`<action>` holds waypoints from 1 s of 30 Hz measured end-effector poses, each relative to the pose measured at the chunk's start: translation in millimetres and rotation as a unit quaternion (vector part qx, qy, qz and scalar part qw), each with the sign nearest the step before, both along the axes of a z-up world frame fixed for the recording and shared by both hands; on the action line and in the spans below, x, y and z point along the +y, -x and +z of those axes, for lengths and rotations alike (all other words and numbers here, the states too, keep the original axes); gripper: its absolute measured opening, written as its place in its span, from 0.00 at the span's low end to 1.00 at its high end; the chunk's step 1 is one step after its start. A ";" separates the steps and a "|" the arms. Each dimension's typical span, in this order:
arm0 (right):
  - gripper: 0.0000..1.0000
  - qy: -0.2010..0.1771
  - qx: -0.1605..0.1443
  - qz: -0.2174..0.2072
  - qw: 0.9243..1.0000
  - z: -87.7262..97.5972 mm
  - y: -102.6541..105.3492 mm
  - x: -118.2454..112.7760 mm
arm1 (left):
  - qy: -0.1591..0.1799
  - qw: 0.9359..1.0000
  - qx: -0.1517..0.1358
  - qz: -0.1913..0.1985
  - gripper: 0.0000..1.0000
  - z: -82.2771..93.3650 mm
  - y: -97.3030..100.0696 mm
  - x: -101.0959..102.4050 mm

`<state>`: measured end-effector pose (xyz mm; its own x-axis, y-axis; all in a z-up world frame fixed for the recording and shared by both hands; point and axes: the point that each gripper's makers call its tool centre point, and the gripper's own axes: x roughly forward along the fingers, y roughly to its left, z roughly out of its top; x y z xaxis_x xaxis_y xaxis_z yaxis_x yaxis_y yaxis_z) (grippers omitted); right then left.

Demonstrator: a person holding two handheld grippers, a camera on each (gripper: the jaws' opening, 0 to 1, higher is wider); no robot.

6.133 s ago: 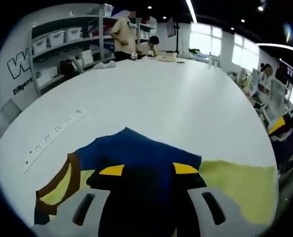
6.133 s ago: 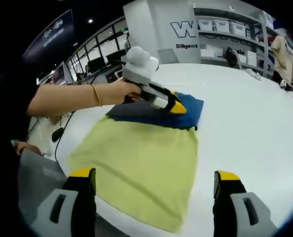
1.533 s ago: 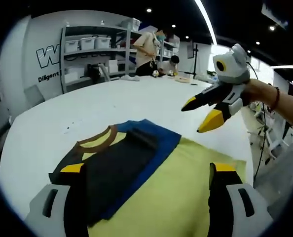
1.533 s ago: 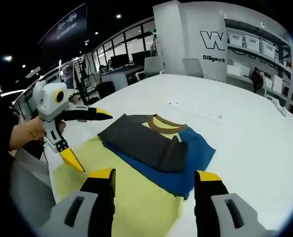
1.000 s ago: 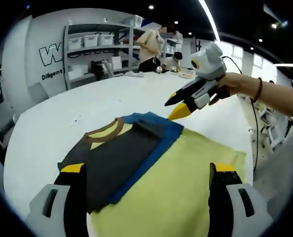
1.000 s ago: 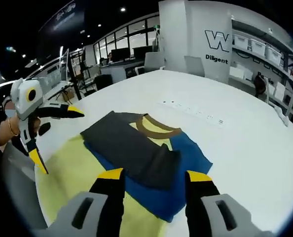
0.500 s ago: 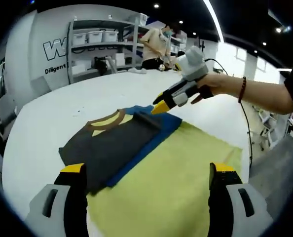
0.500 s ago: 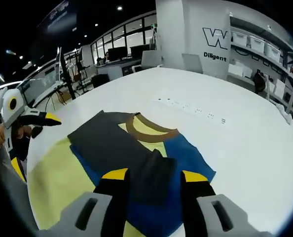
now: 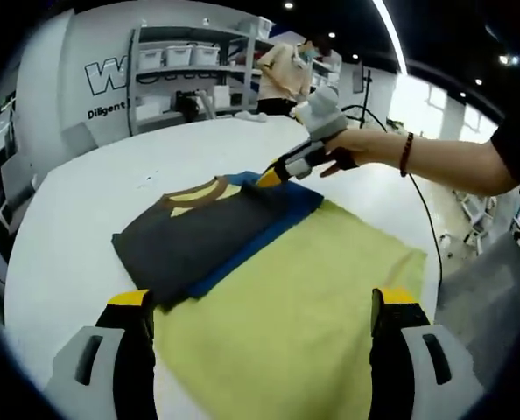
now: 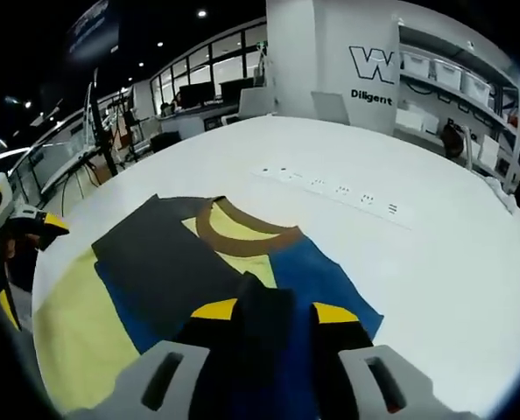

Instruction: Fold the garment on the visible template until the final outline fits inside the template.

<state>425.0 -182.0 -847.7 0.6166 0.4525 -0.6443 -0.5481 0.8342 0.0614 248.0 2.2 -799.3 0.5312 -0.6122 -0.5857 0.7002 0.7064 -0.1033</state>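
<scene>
Left gripper view: left gripper [image 9: 258,319] hangs above the near end of the yellow-green template [image 9: 304,297], jaws wide, nothing between them. The T-shirt [image 9: 212,229], blue with dark grey sleeves and a brown collar, lies ahead and to the left, at the template's far end, partly folded with a grey sleeve laid across the body. Its long axis runs diagonally, away and to the right. The right gripper [image 9: 269,178] comes in from the right, held by a person's hand [image 9: 352,149]; its tips are down at the shirt's far edge.

Right gripper view: right gripper [image 10: 263,308], jaws narrow, a ridge of dark grey sleeve fabric [image 10: 262,302] between the tips; whether it is pinched firmly I cannot tell. The shirt spreads ahead and left, collar [image 10: 242,229] beyond the tips. The white table [image 10: 435,262] lies to the right.

Judgement: the right gripper is the nearer one and is set to carry this edge over; the left is well apart from the shirt.
</scene>
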 end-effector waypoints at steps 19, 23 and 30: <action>0.00 0.018 0.003 -0.011 1.000 -12.7 -6.0 -2.9 | 0.006 1.000 0.006 0.009 0.99 1.7 5.5 6.5; 0.00 0.025 0.000 -0.014 1.000 -8.0 -4.1 -6.2 | 0.008 1.000 0.009 0.010 0.99 2.4 7.1 7.6; 0.00 0.047 -0.016 -0.024 0.998 4.7 6.2 -15.4 | 0.012 1.000 0.008 0.007 0.99 4.4 10.9 6.0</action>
<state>418.8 -197.4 -843.0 0.6571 0.3597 -0.6625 -0.5076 0.8609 -0.0360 237.1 8.2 -794.8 0.5303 -0.6183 -0.5801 0.6883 0.7135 -0.1311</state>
